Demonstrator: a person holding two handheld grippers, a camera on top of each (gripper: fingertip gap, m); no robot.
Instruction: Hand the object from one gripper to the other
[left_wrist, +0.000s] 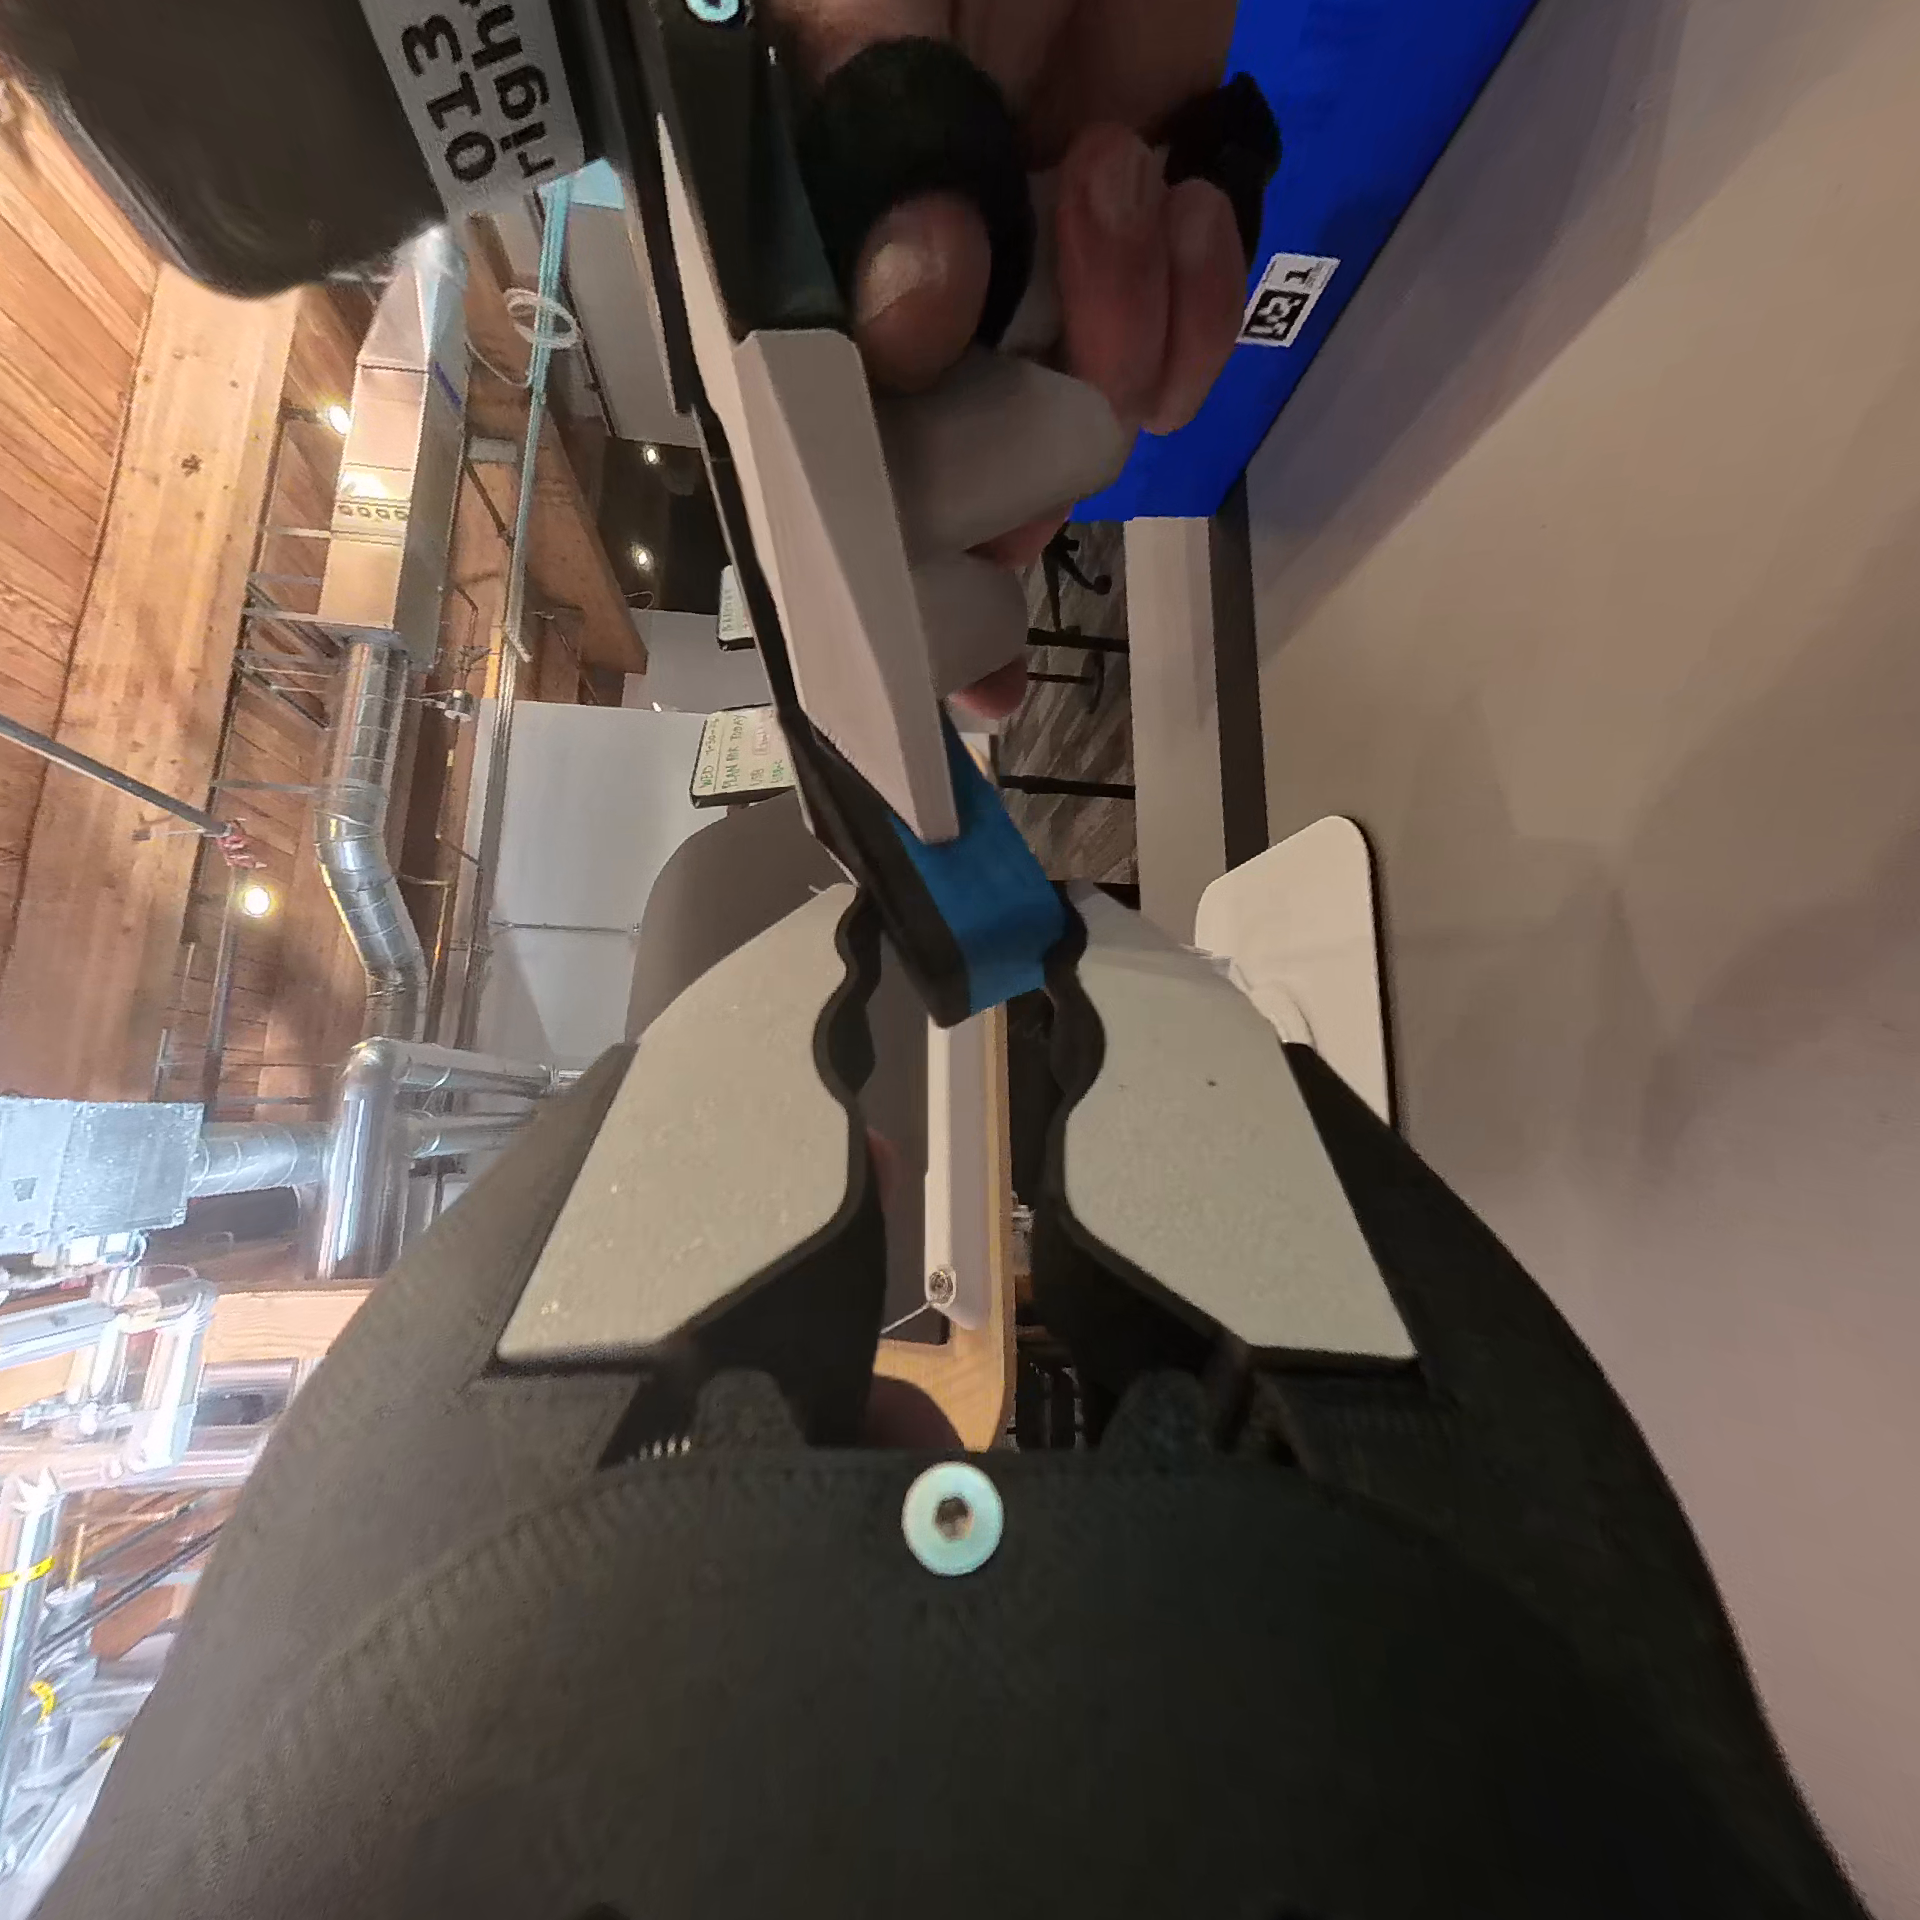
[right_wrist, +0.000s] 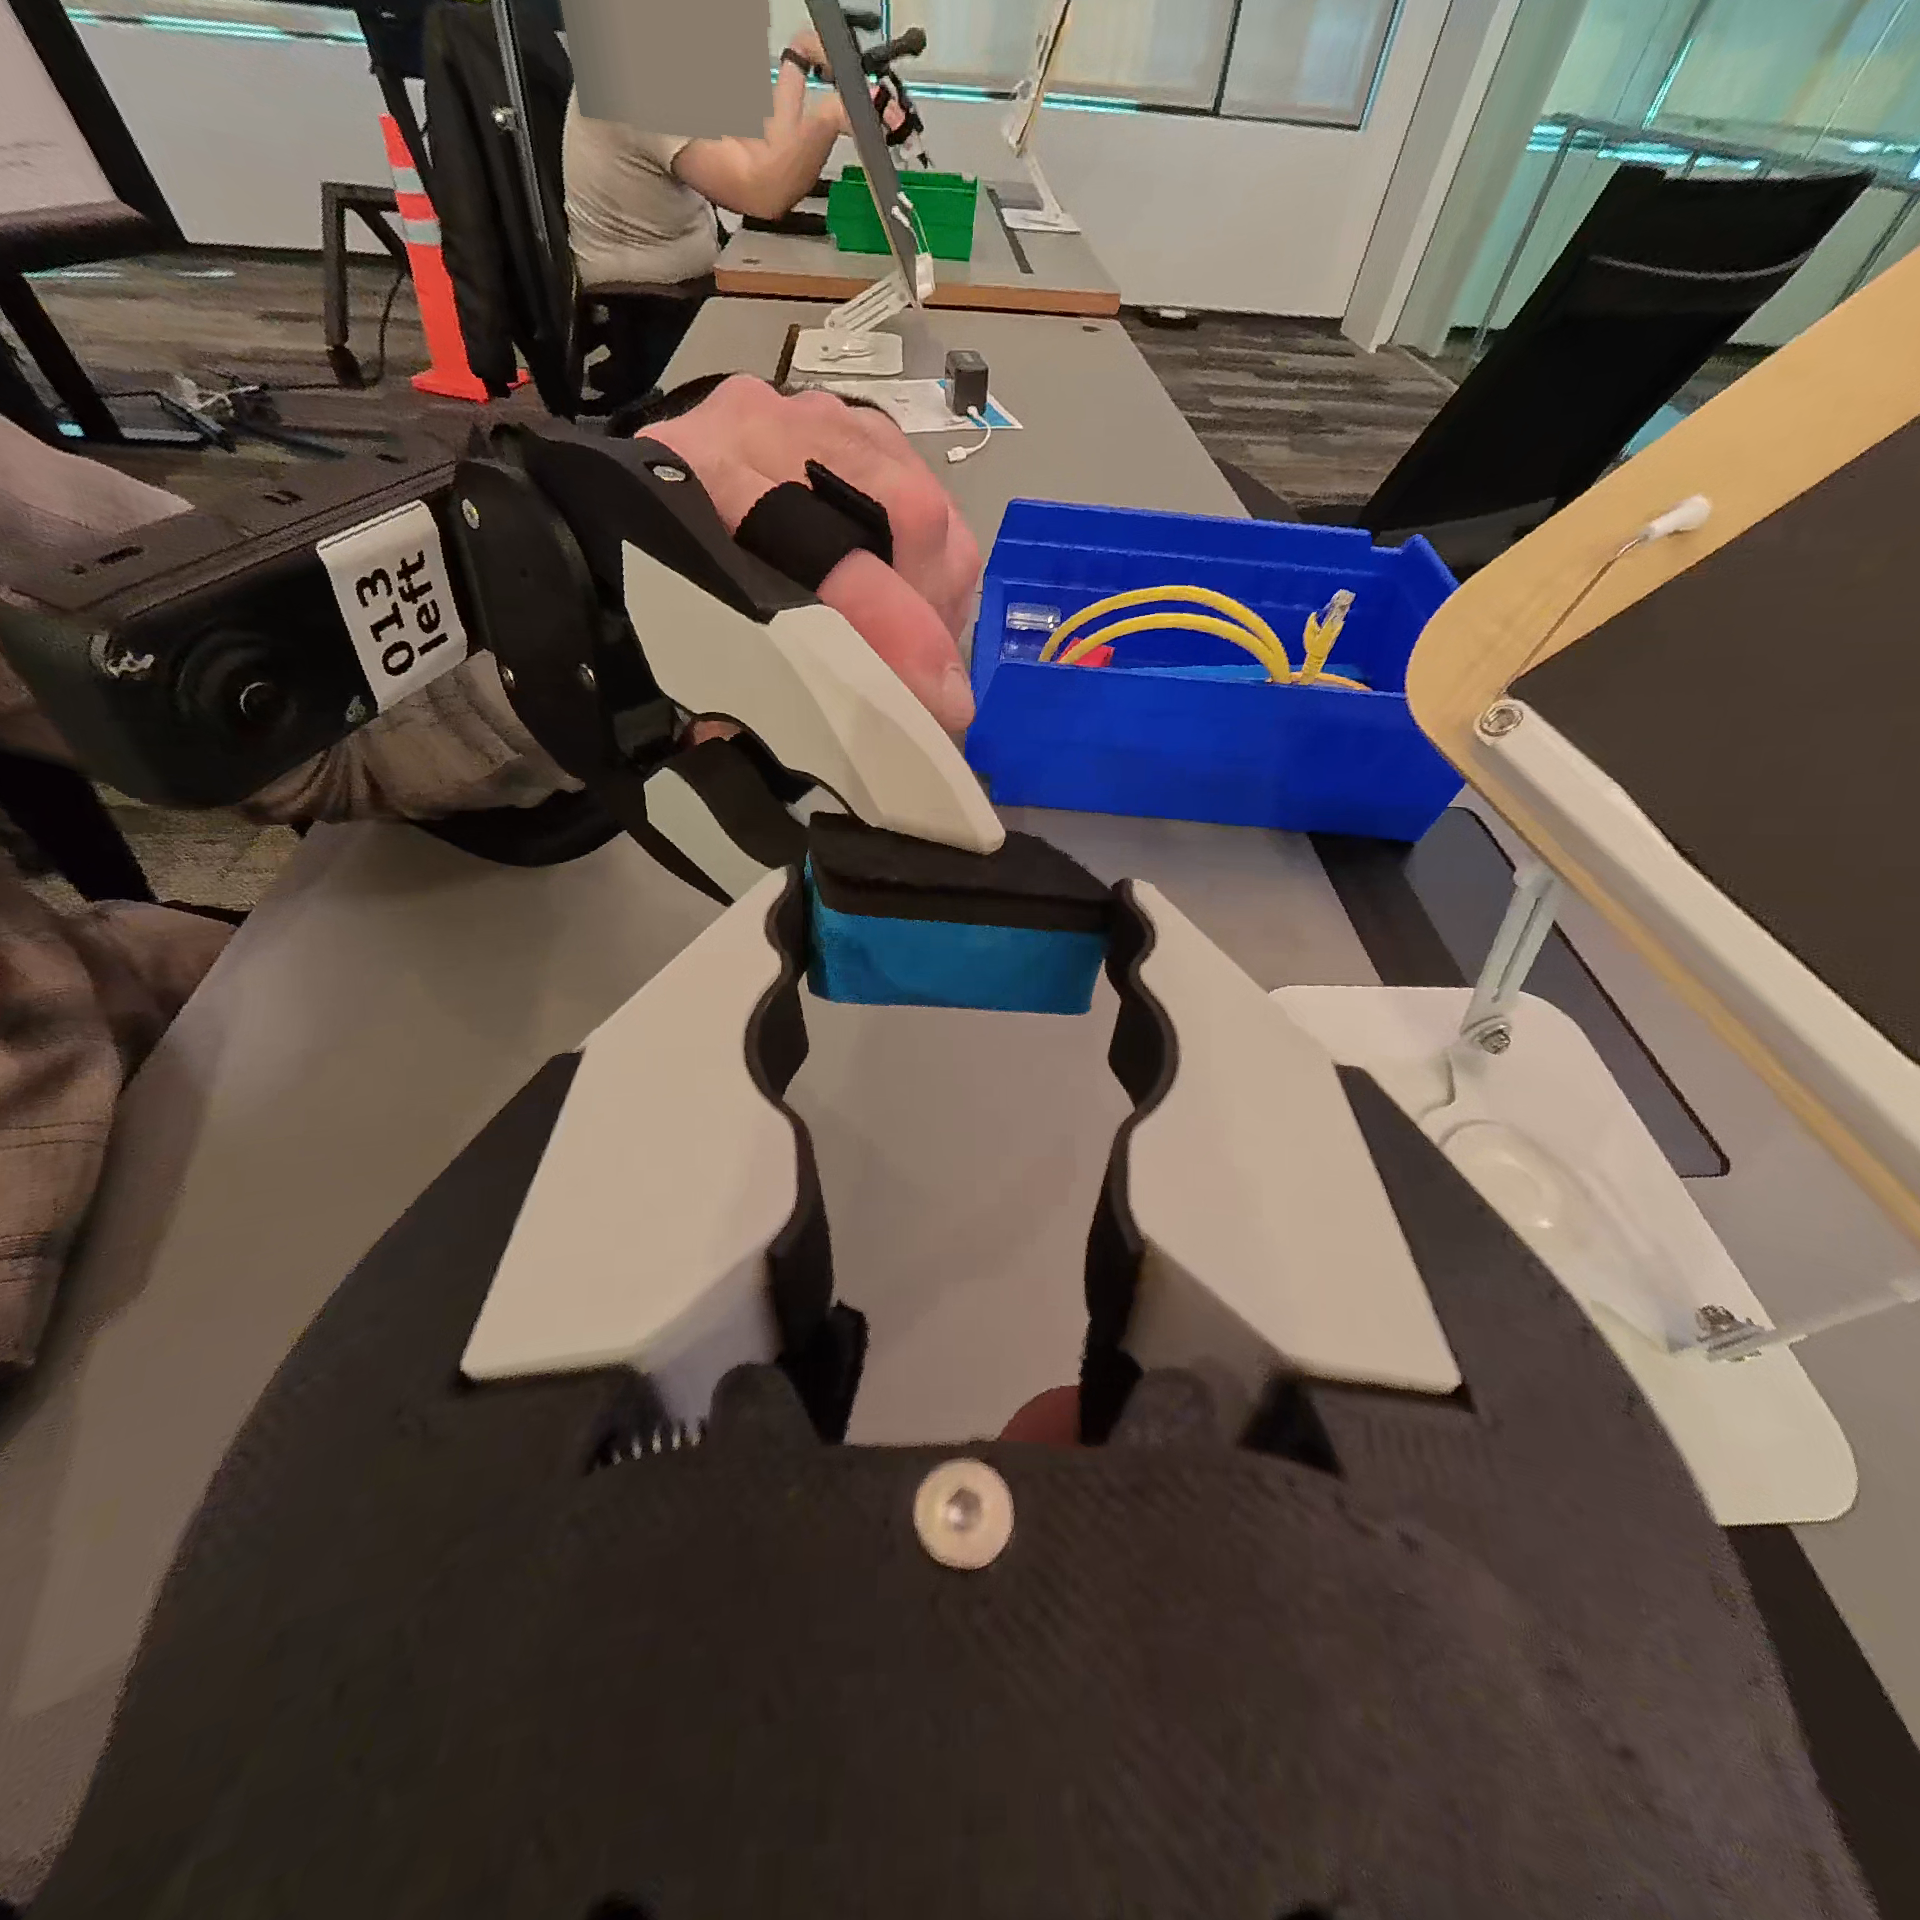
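Observation:
A blue block (right_wrist: 945, 961) with a black pad on top hangs above the grey table (right_wrist: 395, 1049), caught between both grippers. My right gripper (right_wrist: 956, 914) has its two tips against the block's left and right sides. My left gripper comes in from the left, and its white upper finger (right_wrist: 894, 758) presses on the block's top; its lower finger is hidden. In the left wrist view, the left gripper (left_wrist: 966, 940) closes on the blue block (left_wrist: 997, 914), and the right gripper's finger (left_wrist: 831, 540) reaches in from above.
A blue bin (right_wrist: 1205, 769) holding yellow cables (right_wrist: 1174, 623) sits just behind the block. A white stand base (right_wrist: 1558, 1195) carrying a tilted wooden board (right_wrist: 1621, 520) is close on the right. A person (right_wrist: 644, 208) sits at a far table. Only a small space, under 4 cm, lies between the two pairs of fingers.

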